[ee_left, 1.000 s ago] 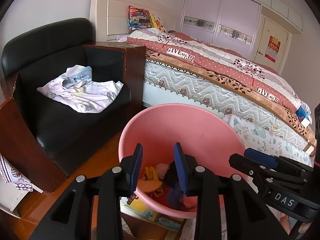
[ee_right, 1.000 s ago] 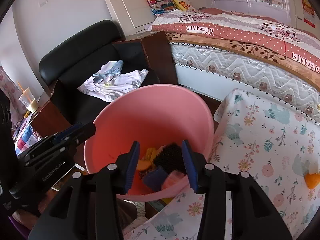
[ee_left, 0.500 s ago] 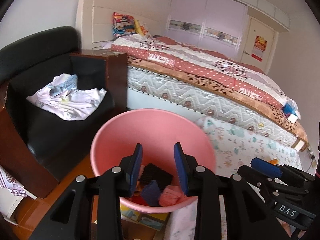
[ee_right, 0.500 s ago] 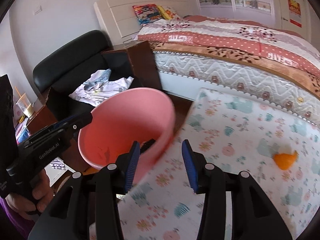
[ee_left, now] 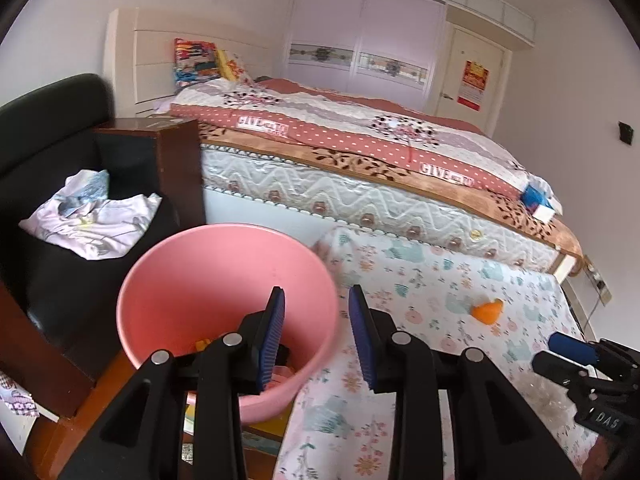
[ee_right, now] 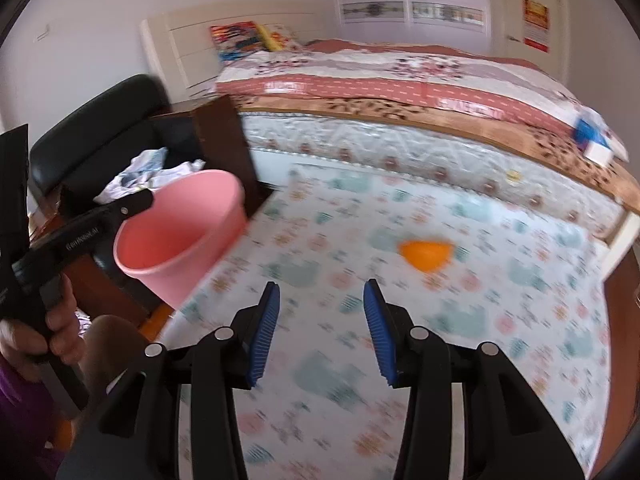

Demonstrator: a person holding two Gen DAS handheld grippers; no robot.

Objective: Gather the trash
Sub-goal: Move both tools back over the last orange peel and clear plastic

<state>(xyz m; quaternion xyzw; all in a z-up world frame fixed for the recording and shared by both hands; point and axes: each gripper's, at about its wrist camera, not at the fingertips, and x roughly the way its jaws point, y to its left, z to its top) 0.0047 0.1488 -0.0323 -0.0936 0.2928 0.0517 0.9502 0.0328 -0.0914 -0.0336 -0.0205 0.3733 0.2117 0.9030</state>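
Left gripper (ee_left: 316,312), jaws just widening, is empty above a pink bin (ee_left: 224,280). Right gripper (ee_right: 320,316), open and empty, faces an orange scrap (ee_right: 426,254) on a floral cloth (ee_right: 500,320).

My blue ribbed pads (ee_right: 266,320) look rubbery; the pink bucket (ee_left: 192,280) is smooth matt plastic, the armchair (ee_left: 52,120) glossy black leather, the tablecloth (ee_right: 480,320) printed cloth.

Orange scrap (ee_right: 426,255) blurred, unidentifiable.

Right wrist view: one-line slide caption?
Open right gripper over the floral cloth, orange scrap ahead, pink bucket at left.
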